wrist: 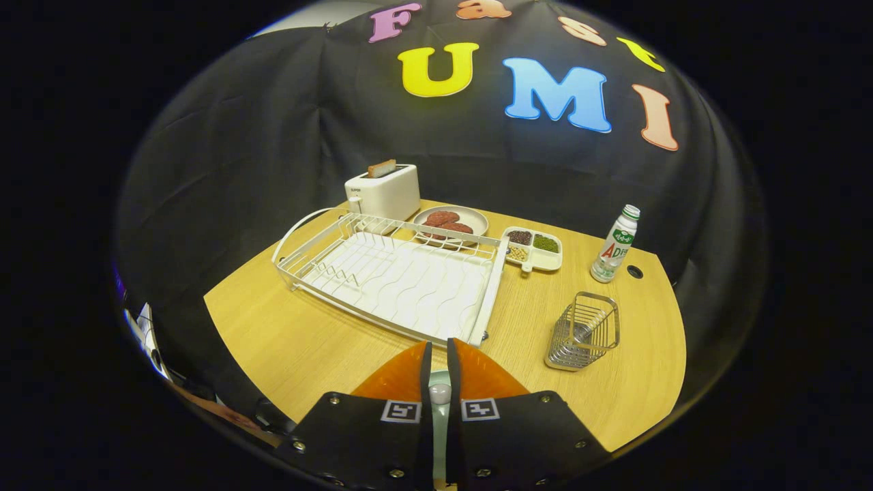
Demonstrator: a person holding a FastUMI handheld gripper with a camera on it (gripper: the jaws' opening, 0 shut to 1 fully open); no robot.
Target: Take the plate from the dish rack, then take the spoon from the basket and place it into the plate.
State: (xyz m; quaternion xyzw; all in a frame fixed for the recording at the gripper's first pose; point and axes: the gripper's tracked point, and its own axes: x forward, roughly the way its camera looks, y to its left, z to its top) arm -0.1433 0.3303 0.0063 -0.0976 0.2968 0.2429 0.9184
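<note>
Item: gripper (437, 358), orange fingers (399, 378) drawn almost together on a thin pale-green edge with a small white knob, seemingly the plate (440, 409), held edge-on just short of the dish rack's (389, 273) near corner above the wooden table (286, 341). Item: wire basket (584, 331), beyond the fingers to the right; the spoon is not discernible inside. Handling note: the plate looks stiff, light and slick, so a rim pinch seems best, kept level.

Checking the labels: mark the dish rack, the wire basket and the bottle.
dish rack (402, 279), gripper view, white ribbed tray floor.
wire basket (584, 331), gripper view, front wires.
bottle (615, 245), gripper view, label.
</note>
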